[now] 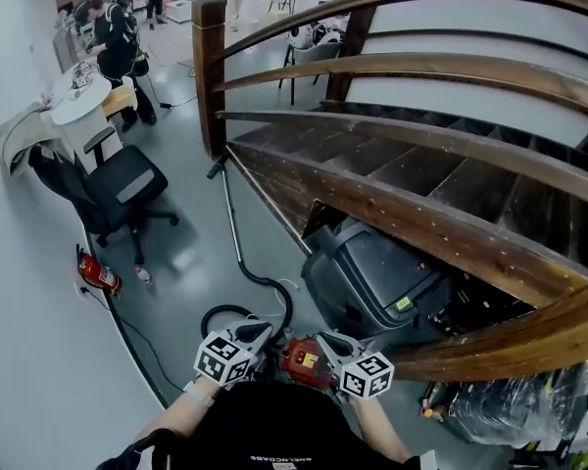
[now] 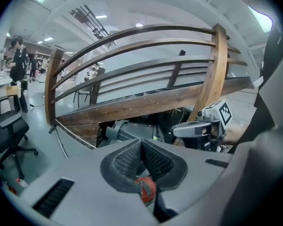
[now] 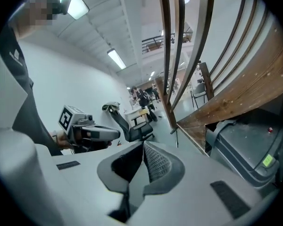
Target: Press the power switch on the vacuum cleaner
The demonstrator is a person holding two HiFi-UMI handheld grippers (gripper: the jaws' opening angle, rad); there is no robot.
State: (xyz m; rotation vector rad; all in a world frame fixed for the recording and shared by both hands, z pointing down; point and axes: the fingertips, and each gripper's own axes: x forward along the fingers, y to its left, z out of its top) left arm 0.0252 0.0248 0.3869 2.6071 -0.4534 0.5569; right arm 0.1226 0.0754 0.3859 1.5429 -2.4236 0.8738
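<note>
Two grippers: both are held low in front of the person, one on each side of the vacuum cleaner (image 1: 305, 361).
Left gripper (image 2: 141, 142): the jaws are pressed together with nothing between them. The red body shows just below their tips.
Right gripper (image 3: 143, 145): the jaws also meet and hold nothing. This gripper looks toward the wooden staircase (image 1: 402, 164), not at the red body.
Vacuum cleaner: a small red body on the floor at the foot of the staircase. A black hose (image 1: 265, 287) curls away from it.
Power switch: I cannot pick it out with certainty. A pale patch on top of the red body may be it.
Step in hand: the approach, I think. Neither tip seems to touch the body yet.
Next move: lower one closed tip straight onto the switch and give a short, firm push. The left gripper looks better placed for this. The body seems light, so the other gripper may need to steady it.
</note>
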